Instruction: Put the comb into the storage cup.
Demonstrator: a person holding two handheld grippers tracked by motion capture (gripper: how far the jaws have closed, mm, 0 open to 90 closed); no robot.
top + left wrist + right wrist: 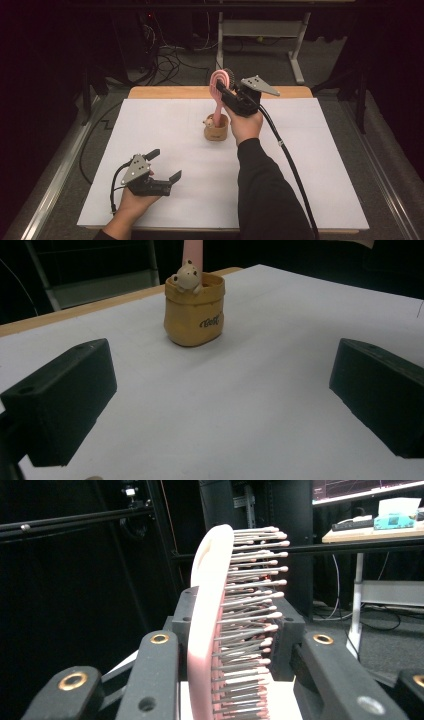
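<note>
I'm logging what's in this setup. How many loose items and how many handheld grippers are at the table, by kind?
Pink hairbrush: 1, its head between the right gripper's jaws, its handle down in the cup
Tan cup with a small bear figure on its rim: 1
Grippers: 2, the left gripper and the right gripper
Total: 4

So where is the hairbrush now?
In the high view, the hairbrush stands mid-table with its handle in the pot, its head clamped by the right gripper.
</note>
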